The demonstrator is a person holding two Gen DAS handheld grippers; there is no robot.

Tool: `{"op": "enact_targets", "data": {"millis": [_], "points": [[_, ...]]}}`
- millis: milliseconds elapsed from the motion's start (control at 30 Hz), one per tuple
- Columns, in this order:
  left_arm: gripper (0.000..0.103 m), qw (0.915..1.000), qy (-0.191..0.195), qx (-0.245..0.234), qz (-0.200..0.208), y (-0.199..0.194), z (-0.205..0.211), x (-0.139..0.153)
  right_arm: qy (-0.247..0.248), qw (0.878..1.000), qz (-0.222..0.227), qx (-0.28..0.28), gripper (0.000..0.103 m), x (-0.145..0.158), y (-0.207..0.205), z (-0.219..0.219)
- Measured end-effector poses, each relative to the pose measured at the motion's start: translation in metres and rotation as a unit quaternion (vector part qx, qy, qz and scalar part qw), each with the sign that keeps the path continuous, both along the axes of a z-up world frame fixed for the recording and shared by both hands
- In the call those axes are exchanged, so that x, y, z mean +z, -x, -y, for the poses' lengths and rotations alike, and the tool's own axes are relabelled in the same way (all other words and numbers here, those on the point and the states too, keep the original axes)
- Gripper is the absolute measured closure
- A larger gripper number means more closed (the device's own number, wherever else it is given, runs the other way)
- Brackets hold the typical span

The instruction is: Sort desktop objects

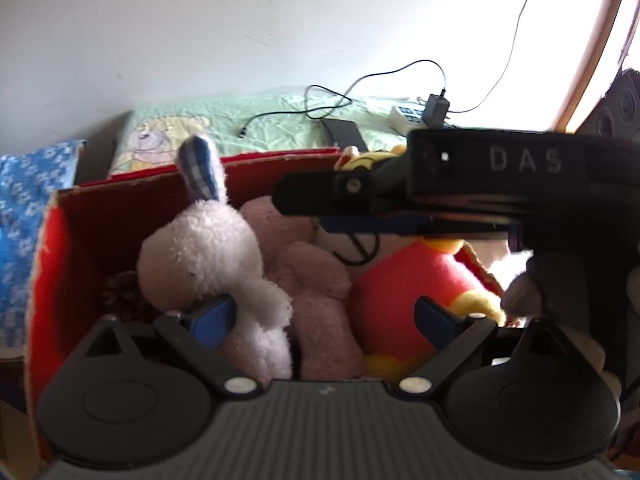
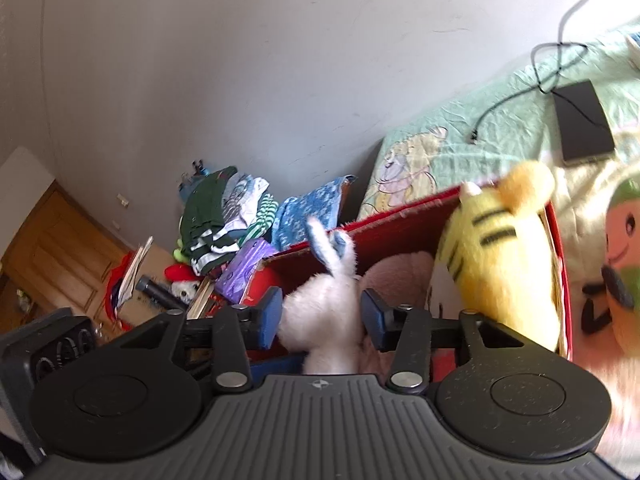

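Observation:
A red cardboard box holds several plush toys. A white bunny with a blue checked ear sits at its left. A pink plush lies in the middle and a red and yellow plush at the right. My left gripper is open just above the bunny's body and the pink plush, holding nothing. My right gripper reaches in from the right over the box. The right wrist view shows that gripper open, with the bunny between its fingers. A yellow striped plush leans on the box's right wall.
Behind the box lies a bed with a green sheet, a black flat device, cables and a power strip. A green and orange plush sits outside the box. Piled clothes and blue floral cloth lie left.

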State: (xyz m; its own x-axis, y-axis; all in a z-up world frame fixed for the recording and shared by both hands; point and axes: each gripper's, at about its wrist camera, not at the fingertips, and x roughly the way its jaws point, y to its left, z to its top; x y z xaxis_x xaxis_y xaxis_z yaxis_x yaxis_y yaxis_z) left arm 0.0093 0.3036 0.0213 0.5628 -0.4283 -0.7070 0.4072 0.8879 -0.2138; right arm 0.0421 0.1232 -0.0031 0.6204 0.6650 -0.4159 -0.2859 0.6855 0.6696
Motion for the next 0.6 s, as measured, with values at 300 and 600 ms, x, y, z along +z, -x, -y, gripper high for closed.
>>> {"op": "enact_targets", "data": {"millis": [300, 600], "points": [[0.003, 0.9997, 0.006, -0.021, 0.007, 0.002, 0.002, -0.009, 0.001, 0.991, 0.006, 0.137, 0.058, 0.013, -0.027, -0.024], [0.003, 0.9996, -0.015, -0.023, 0.009, 0.008, -0.002, -0.016, 0.109, 0.977, -0.054, 0.176, 0.082, -0.015, -0.046, -0.06]]}}
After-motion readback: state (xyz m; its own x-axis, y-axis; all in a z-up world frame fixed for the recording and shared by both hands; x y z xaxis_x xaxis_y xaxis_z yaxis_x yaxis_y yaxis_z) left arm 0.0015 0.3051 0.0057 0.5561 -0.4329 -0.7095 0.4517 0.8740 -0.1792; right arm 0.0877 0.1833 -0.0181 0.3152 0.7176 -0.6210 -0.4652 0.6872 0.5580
